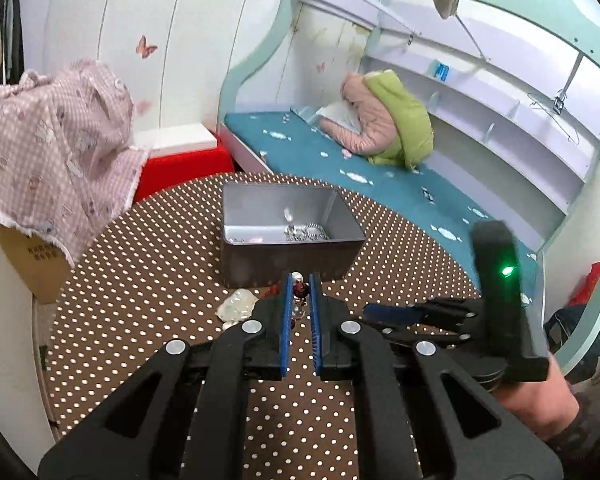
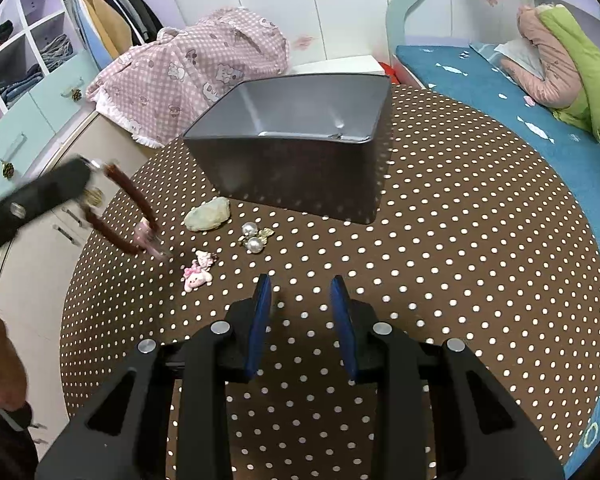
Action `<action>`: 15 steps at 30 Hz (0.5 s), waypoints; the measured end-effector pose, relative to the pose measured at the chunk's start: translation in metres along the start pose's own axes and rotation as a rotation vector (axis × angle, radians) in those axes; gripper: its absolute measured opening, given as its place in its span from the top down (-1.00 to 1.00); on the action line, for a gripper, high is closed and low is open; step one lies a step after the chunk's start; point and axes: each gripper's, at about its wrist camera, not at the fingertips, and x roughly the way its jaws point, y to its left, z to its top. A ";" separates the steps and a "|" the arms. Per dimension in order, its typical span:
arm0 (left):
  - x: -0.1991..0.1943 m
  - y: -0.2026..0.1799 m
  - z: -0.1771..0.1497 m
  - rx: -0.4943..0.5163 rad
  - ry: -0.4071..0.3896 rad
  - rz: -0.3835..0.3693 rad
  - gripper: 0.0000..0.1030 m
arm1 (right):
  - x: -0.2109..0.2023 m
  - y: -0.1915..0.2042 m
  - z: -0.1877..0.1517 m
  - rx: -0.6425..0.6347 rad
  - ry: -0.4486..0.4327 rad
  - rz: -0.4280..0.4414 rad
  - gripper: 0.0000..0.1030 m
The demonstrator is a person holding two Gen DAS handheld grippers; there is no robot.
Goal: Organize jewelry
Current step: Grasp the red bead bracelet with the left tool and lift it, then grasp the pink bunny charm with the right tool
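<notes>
We see a dark red beaded bracelet (image 1: 300, 289) pinched between the nearly closed blue pads of our left gripper (image 1: 300, 286), at the centre of the left wrist view, just in front of the grey tin box (image 1: 288, 256); in the right wrist view it dangles, blurred, at the left edge. Our right gripper (image 2: 302, 286) hovers over the polka-dot table (image 2: 460, 240) with its fingers spread apart, holding nothing. On the cloth ahead lie pearl earrings (image 2: 254, 240), a pink charm (image 2: 198, 276) and a pale stone-like piece (image 2: 207, 218), perhaps a pendant. Silver pieces (image 1: 306, 232) sit inside the box.
</notes>
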 end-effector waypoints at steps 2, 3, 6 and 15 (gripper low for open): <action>-0.009 0.003 -0.001 -0.003 -0.010 0.015 0.84 | 0.003 0.004 0.000 -0.015 0.005 0.010 0.44; -0.013 0.006 -0.003 -0.008 -0.011 0.021 0.84 | 0.005 0.007 0.000 -0.023 0.009 0.016 0.44; -0.021 0.016 -0.008 -0.033 -0.003 0.015 0.84 | 0.009 0.015 -0.001 -0.038 0.020 0.029 0.44; -0.032 0.037 -0.019 -0.065 0.006 0.051 0.84 | 0.018 0.050 -0.005 -0.152 0.048 0.103 0.44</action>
